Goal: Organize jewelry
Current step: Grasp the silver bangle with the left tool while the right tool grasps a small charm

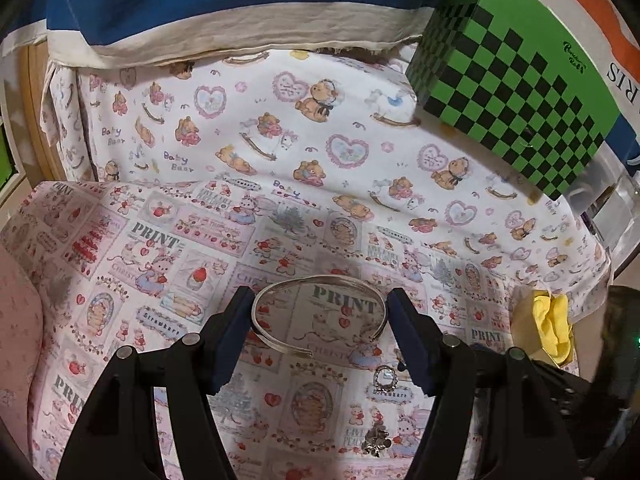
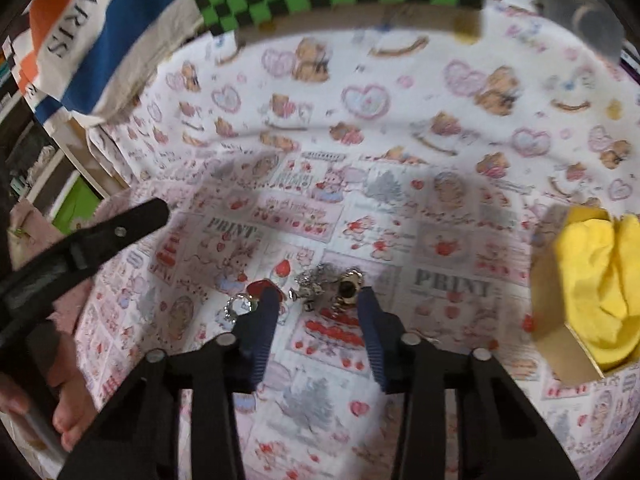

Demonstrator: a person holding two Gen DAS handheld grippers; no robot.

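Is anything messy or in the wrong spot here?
Yes. The jewelry lies loose on the printed cloth: a silver bangle between the left gripper fingers, and a small heap of rings and chain ahead of the right gripper. None is in the box.

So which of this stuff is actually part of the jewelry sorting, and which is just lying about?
Job:
- silver open cuff bangle
- small silver ring
- silver chain cluster
- gold-toned ring
- cardboard box lined with yellow cloth

Lying about:
- green-and-black checkered box
- blue-and-cream striped cloth
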